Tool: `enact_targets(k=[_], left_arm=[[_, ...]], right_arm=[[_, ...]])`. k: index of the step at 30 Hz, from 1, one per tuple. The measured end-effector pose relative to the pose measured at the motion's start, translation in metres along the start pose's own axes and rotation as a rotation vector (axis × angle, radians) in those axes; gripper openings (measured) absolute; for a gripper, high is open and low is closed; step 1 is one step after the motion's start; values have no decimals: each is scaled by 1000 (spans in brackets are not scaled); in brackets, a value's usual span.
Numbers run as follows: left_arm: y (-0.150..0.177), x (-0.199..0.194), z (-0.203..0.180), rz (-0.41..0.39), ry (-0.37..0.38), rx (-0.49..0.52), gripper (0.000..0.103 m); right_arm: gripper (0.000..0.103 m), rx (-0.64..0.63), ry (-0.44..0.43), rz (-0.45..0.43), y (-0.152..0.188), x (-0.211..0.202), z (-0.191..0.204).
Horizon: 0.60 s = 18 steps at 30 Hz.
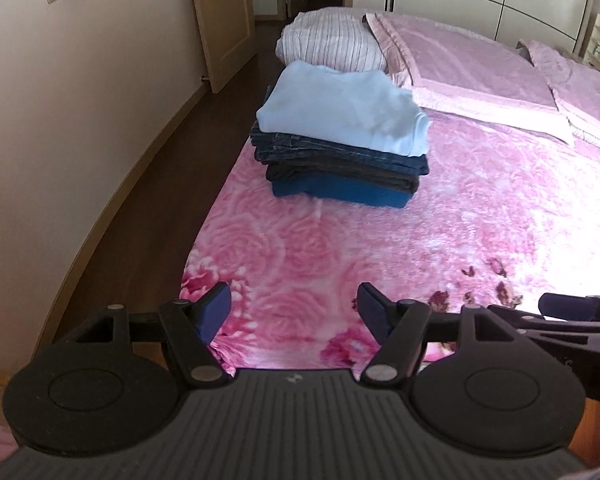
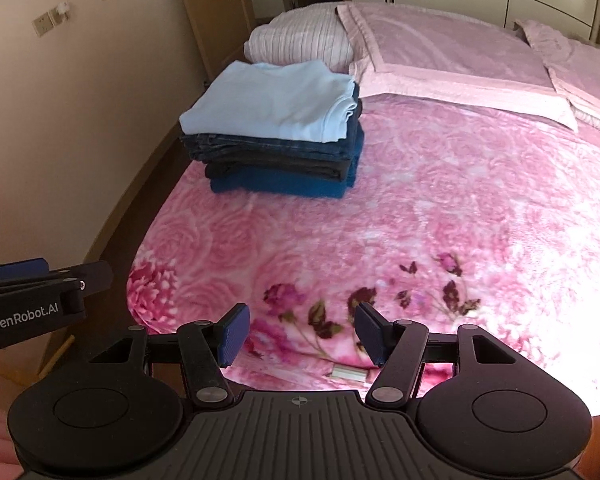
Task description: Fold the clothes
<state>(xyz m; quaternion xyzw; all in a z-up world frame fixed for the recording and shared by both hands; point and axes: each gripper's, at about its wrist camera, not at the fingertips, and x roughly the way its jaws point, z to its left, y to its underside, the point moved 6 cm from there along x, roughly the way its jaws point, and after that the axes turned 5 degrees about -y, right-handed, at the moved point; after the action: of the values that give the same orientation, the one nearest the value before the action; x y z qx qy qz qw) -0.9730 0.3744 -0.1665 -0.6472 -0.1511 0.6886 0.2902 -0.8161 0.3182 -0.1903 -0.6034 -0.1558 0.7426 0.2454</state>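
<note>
Several folded garments sit in one stack (image 1: 340, 136) on the far left part of the bed (image 1: 460, 232), close to its left edge and just in front of a striped pillow (image 1: 332, 44). A light blue top (image 1: 340, 108) lies uppermost, dark denim pieces sit under it, and a brighter blue piece (image 1: 340, 194) is at the bottom. The stack is squared and parked at the side, which I judge leaves the near flowered spread free as a working area. No loose garment shows on that area in either view, so the scene fits a finished pile as well as a pause between garments.

Both tongs hover over the near edge of the bed, side by side. The left tongs (image 1: 294, 316) stand wide apart with nothing between the blue pads; the right tongs (image 2: 302, 334) are likewise spread and empty.

The right wrist view shows the stack's right side, where the denim and the blue piece line up, and a small white label (image 2: 350, 373) at the near hem of the spread. The left wrist view shows more of the floor (image 1: 148, 216) and the open door (image 1: 224, 20) on the left.
</note>
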Motion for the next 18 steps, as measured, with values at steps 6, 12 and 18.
enact_targets(k=[6, 12, 18], left_arm=[[-19, 34, 12, 7, 17, 27, 67], [-41, 62, 19, 22, 39, 59, 67], [-62, 79, 20, 26, 61, 95, 67]], right_arm=[[62, 28, 18, 21, -19, 31, 5], [62, 59, 34, 37, -37, 58, 10], [62, 108, 61, 47, -52, 72, 7]])
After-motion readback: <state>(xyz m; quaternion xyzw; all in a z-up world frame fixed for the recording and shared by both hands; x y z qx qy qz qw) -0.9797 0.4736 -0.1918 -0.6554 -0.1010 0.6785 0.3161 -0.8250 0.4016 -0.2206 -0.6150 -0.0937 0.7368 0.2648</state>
